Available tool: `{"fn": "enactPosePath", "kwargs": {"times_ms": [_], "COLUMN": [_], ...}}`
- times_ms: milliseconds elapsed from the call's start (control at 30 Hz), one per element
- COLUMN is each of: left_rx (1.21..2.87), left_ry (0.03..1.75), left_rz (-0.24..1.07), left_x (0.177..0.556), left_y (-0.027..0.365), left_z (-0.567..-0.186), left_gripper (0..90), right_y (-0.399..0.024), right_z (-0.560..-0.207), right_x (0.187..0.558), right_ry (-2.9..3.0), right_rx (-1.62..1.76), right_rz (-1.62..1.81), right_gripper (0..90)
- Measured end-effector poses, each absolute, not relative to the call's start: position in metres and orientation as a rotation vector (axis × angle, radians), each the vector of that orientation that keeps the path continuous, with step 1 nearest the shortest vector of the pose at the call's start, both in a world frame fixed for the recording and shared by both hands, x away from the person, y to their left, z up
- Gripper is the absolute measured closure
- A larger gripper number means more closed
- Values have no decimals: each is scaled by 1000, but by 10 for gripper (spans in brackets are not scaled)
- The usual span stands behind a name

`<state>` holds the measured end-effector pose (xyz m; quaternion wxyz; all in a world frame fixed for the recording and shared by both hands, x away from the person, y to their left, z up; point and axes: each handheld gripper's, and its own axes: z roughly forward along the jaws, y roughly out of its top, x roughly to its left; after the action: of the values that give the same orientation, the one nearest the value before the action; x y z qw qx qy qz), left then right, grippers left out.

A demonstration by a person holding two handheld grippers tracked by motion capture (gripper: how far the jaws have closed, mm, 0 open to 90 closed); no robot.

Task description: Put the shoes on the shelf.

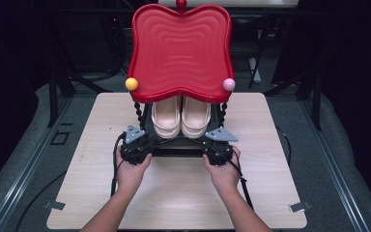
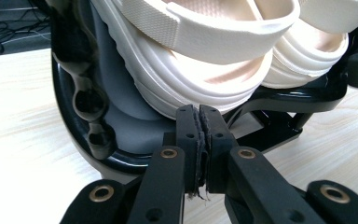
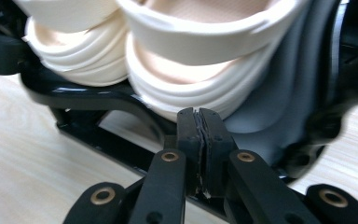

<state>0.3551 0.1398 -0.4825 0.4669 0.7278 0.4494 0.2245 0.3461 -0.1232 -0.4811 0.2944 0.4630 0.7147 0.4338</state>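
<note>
- A pair of cream sandals (image 1: 181, 117) sits side by side on the lower shelf of a small black rack (image 1: 174, 145), toes toward the person, near the middle of the table and under the rack's red top.
- In the left gripper view the nearer cream sandal (image 2: 205, 70) fills the upper part, its ribbed sole resting on the glossy black shelf rim (image 2: 289, 95); the second sandal (image 2: 307, 56) lies just beside it, the two touching or nearly so.
- In the right gripper view the same pair appears mirrored: one sandal (image 3: 205, 60) close ahead, the other (image 3: 74, 56) at the left, both on the black shelf (image 3: 88, 95).
- A grey liner (image 2: 121, 116) lies inside the shelf beneath the sandals.
- The left gripper (image 1: 134, 140) sits at the rack's front left corner, just before the sandals; its jaws are pressed together with nothing between them, the pad tips close under the sandal's sole.
- The right gripper (image 1: 218, 140) sits at the front right corner, jaws likewise closed and empty.
- Each is held by a hand: the left hand (image 1: 131, 166) and the right hand (image 1: 223, 166), resting on the tabletop.
- Above, the red tray-like top (image 1: 181, 50) has a raised rim and wavy ridges and holds nothing; a yellow ball (image 1: 131, 83), a pink ball (image 1: 229, 84) and a red ball (image 1: 181, 4) mark its corners.
- The rack stands on a light wooden table (image 1: 174, 193).
</note>
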Motion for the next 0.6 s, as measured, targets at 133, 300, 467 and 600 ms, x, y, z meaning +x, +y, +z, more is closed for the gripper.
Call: {"fn": "enactPosePath", "kwargs": {"times_ms": [133, 300, 467, 600], "left_rx": [1786, 1799, 1803, 1803], "left_ry": [1104, 1099, 1096, 1096], "left_rz": [559, 555, 554, 555], "left_x": [355, 354, 352, 351], "left_y": [141, 141, 143, 144], "left_z": [-482, -482, -483, -483], "left_gripper": [874, 872, 868, 866], "right_y": [-129, -128, -126, -126], "right_z": [-479, -481, -481, -481], "right_x": [352, 361, 366, 367], "right_ry": [1868, 1852, 1829, 1833], "right_rx": [1255, 1283, 1301, 1298], "right_rz": [1126, 1098, 1111, 1103], "right_gripper": [885, 882, 887, 886]}}
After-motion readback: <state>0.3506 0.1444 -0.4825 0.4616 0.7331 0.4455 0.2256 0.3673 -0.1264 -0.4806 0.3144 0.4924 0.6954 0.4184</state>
